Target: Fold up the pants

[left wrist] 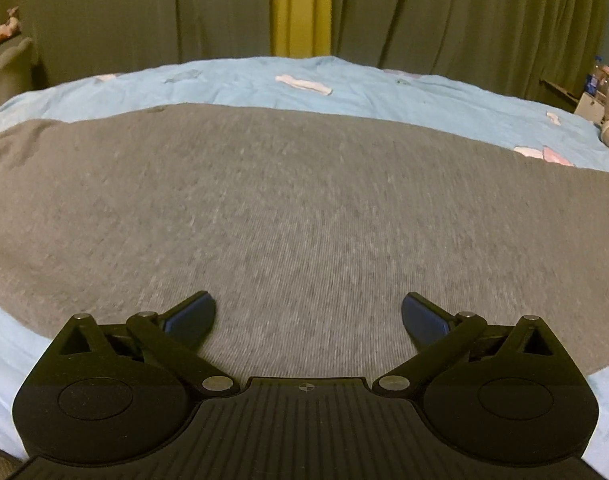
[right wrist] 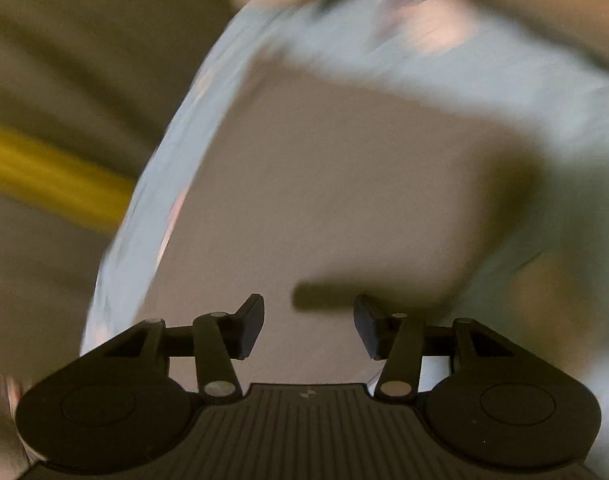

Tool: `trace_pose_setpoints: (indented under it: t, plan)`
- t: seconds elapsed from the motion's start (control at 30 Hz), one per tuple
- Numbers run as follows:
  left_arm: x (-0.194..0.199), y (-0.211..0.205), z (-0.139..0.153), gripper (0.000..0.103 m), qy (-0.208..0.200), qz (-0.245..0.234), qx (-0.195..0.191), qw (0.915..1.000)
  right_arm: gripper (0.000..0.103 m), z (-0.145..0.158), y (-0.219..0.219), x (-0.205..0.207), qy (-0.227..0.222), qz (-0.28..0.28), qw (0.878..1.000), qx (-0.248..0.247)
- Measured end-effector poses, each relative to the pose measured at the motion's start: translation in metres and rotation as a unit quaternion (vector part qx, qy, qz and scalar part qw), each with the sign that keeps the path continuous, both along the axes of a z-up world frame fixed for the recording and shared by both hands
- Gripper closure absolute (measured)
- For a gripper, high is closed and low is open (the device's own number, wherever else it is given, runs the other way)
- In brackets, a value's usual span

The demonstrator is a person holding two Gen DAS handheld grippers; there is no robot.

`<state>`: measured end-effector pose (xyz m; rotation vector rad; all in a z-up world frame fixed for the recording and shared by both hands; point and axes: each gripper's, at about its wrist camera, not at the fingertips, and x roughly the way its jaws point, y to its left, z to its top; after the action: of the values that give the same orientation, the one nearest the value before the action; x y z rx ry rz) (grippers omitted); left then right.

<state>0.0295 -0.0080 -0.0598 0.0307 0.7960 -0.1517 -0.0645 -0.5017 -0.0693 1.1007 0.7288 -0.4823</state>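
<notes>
Grey knit pants (left wrist: 304, 200) lie flat across a light blue bedsheet (left wrist: 344, 88), filling most of the left wrist view. My left gripper (left wrist: 308, 312) is open and empty, low over the near part of the pants. In the right wrist view, which is motion-blurred and tilted, the pants (right wrist: 324, 180) show as a grey patch on the sheet (right wrist: 504, 80). My right gripper (right wrist: 308, 324) is open and empty above the pants, its shadow falling on the cloth.
The bed has pink and white patches printed on the sheet (left wrist: 304, 84). Dark curtains (left wrist: 464, 12) with a yellow strip (left wrist: 300, 8) hang behind the bed. Clutter stands at the right bedside (left wrist: 600, 88) and a chair at the left (left wrist: 8, 64).
</notes>
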Motion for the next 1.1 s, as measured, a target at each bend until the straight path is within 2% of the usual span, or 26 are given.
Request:
trace_pose_setpoints:
  t: [0.03,0.1,0.17,0.2,0.3,0.33,0.37,0.43,0.53,0.6,0.8,1.1]
  plan:
    - [0.004,-0.002,-0.002,0.0,-0.001,0.001,0.001,1.0,0.054,0.005,-0.01,-0.007,0.017,-0.018,0.999,-0.031]
    - [0.006,-0.003,-0.003,0.0,-0.004,0.002,0.004,1.0,0.046,0.019,-0.017,-0.02,0.061,-0.036,0.992,-0.107]
    - [0.006,-0.004,-0.004,0.0,-0.007,0.003,0.007,0.9999,0.013,0.018,-0.022,-0.039,0.041,-0.052,0.994,-0.088]
    - [0.006,-0.004,-0.004,0.0,-0.008,0.004,0.008,0.9999,0.012,0.013,-0.024,-0.048,0.026,-0.061,0.996,-0.067]
    - [0.005,-0.005,-0.005,0.0,-0.011,0.002,0.01,0.9999,0.018,0.002,-0.036,-0.069,-0.011,-0.105,0.994,-0.013]
    - [0.005,-0.004,-0.005,0.0,-0.013,0.001,0.01,0.9999,0.025,0.0,-0.036,-0.072,-0.025,-0.112,0.993,-0.003]
    - [0.004,-0.004,-0.005,0.0,-0.013,-0.001,0.011,0.9999,0.039,-0.002,-0.039,-0.073,-0.031,-0.112,0.993,0.002]
    - [0.004,-0.003,-0.004,0.0,-0.013,-0.004,0.01,0.9999,0.06,-0.004,-0.043,-0.071,-0.027,-0.109,0.994,0.0]
    - [0.005,-0.003,-0.004,0.0,-0.012,-0.003,0.009,0.9999,0.06,-0.01,-0.05,-0.068,-0.025,-0.106,0.994,0.006]
    - [0.005,-0.003,-0.004,0.0,-0.014,-0.003,0.01,0.9998,0.054,-0.017,-0.055,-0.067,-0.041,-0.112,0.993,0.021]
    - [0.005,-0.003,-0.005,0.0,-0.015,-0.002,0.01,0.9998,0.054,-0.017,-0.055,-0.061,-0.051,-0.103,0.993,0.0]
    - [0.006,-0.003,-0.006,0.0,-0.016,-0.001,0.011,0.9998,0.051,-0.03,-0.061,-0.071,-0.093,-0.121,0.988,0.032]
